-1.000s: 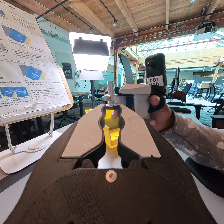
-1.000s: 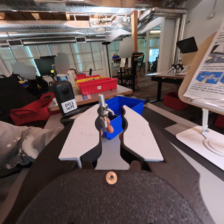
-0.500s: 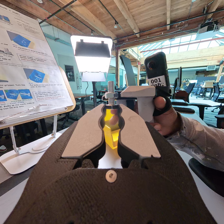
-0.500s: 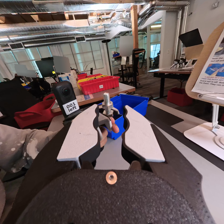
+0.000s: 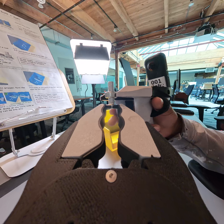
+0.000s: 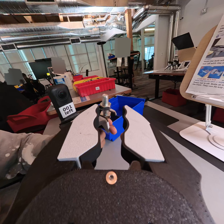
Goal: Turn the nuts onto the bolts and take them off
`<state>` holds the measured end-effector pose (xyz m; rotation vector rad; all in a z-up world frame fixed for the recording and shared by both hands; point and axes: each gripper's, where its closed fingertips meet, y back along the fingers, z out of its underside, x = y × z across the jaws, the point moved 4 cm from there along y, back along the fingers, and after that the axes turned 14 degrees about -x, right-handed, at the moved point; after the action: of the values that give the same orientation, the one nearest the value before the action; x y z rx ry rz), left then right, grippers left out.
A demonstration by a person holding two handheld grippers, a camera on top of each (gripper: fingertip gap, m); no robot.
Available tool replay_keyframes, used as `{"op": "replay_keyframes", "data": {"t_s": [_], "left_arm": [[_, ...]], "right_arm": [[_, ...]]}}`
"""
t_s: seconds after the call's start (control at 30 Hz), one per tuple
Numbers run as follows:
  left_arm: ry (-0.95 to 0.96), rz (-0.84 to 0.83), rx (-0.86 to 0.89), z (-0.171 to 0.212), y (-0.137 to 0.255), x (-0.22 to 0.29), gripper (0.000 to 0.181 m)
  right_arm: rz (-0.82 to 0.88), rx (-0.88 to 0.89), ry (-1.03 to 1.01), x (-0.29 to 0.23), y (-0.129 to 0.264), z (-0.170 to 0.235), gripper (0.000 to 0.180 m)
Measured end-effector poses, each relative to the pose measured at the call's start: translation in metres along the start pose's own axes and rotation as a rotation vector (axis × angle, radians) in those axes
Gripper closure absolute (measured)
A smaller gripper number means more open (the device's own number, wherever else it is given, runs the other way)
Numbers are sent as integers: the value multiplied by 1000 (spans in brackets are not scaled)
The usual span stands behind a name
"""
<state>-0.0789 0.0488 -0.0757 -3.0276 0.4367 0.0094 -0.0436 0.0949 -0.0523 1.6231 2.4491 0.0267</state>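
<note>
One bolt (image 5: 111, 97) upright in left gripper (image 5: 111, 106); nut (image 5: 109, 94) on

A white table (image 6: 189, 161) with a black strip (image 6: 161, 116) carries a blue bin (image 6: 128, 109) ahead of the right gripper (image 6: 109, 116), a yellow bin (image 5: 111, 139) ahead of the left gripper (image 5: 111, 106), and a white stand base (image 6: 198, 134).

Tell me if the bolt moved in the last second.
Yes: against the blue bin, the bolt came nearer and slightly right, between the fingers of the right gripper.
</note>
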Motion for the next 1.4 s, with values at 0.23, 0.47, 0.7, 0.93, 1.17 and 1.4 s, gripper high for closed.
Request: {"op": "replay_keyframes", "data": {"t_s": [0.23, 0.47, 0.7, 0.93, 1.17, 1.4], "left_arm": [[31, -1, 45, -7, 7, -8, 162], [19, 21, 37, -4, 3, 2, 162], [38, 22, 81, -7, 8, -1, 162], [56, 51, 77, -5, 6, 1, 162], [135, 198, -100, 16, -11, 9, 162], [162, 368, -234, 30, -20, 29, 162]], "right_arm": [[36, 38, -68, 12, 14, -9, 154], [9, 31, -49, 1, 3, -5, 142], [-4, 66, -107, 7, 9, -8, 154], [-146, 64, -205, 3, 5, -4, 162], [3, -134, 87, 2, 15, -1, 170], [-61, -285, 224, -8, 20, 11, 170]]}}
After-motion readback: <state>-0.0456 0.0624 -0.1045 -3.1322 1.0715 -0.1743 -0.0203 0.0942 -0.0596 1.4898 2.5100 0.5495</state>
